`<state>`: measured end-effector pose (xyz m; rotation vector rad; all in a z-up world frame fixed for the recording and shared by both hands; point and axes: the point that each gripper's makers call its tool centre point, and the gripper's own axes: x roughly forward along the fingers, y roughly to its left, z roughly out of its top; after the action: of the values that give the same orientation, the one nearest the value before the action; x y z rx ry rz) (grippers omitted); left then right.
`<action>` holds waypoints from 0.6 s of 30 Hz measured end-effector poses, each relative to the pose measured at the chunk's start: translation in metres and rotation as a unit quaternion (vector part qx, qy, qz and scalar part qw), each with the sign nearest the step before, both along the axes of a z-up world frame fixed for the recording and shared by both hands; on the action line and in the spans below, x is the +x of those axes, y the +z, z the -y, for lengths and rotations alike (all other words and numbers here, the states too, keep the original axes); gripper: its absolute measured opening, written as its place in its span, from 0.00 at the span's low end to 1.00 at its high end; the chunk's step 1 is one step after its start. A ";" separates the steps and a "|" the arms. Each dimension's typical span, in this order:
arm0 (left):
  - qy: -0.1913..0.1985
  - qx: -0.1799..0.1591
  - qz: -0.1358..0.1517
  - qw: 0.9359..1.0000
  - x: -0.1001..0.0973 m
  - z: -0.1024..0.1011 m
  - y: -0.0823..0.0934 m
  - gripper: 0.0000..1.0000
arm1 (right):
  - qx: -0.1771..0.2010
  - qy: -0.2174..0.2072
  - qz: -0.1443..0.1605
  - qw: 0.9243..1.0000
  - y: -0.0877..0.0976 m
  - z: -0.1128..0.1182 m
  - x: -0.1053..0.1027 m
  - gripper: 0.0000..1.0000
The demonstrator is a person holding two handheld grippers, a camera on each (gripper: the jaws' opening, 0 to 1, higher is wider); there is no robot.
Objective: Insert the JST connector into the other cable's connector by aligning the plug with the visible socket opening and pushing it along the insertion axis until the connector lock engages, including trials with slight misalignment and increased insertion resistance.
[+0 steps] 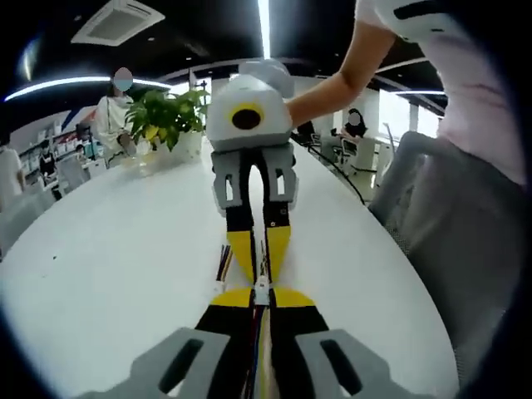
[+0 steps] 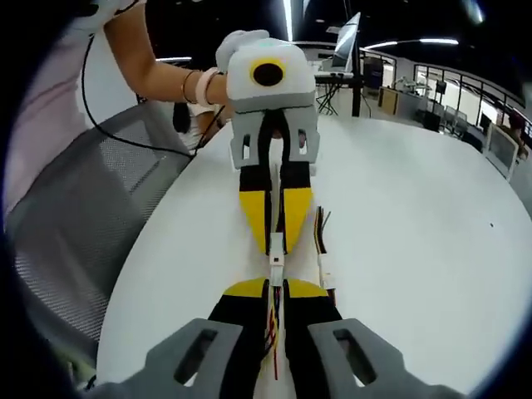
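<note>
Your two grippers meet tip to tip, low over the white table [image 1: 100, 274]. Your left gripper [image 1: 261, 301] is clenched on the white JST connector [image 1: 261, 291]; your right gripper [image 2: 274, 287] pinches its cable [image 2: 273, 328]. A spare cable [image 2: 322, 249] lies just beside them. No writing is readable.

A wide white table [image 1: 108, 266] with a rounded edge runs off into an open office, and at its far end sits a leafy green potted plant [image 1: 169, 115] with office chairs [image 1: 71, 170] and a seated person just beyond it. Above the plant there's a dark ceiling, an air-conditioning vent [image 1: 116, 21] set into it and long bright light strips [image 1: 264, 25] cutting across. In the right gripper view a grey mesh chair [image 2: 79, 224] is drawn up beside the table's near edge, and past the table's far side stand desks, a monitor [image 2: 347, 37] and a dark-framed glass partition [image 2: 453, 87].
</note>
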<state>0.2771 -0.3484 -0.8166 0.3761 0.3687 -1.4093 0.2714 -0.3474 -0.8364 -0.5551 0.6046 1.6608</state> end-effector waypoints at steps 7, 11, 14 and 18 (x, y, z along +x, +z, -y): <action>-0.003 -0.008 0.005 1.000 0.001 0.000 0.003 0.00 | 0.014 -0.012 -0.022 1.000 0.006 0.000 0.002 0.03; -0.001 -0.012 0.004 1.000 0.002 0.001 0.004 0.00 | 0.018 -0.016 -0.025 0.999 0.007 0.001 0.002 0.03; -0.004 -0.013 0.003 1.000 0.001 0.001 0.004 0.00 | 0.030 -0.026 -0.043 0.998 0.011 0.001 0.002 0.03; 0.001 -0.028 -0.002 1.000 0.004 0.000 0.009 0.00 | 0.051 -0.041 -0.063 0.996 0.016 0.003 0.003 0.03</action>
<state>0.2809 -0.3484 -0.8076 0.3277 0.3315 -1.4159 0.2747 -0.3500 -0.8205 -0.3495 0.6224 1.6471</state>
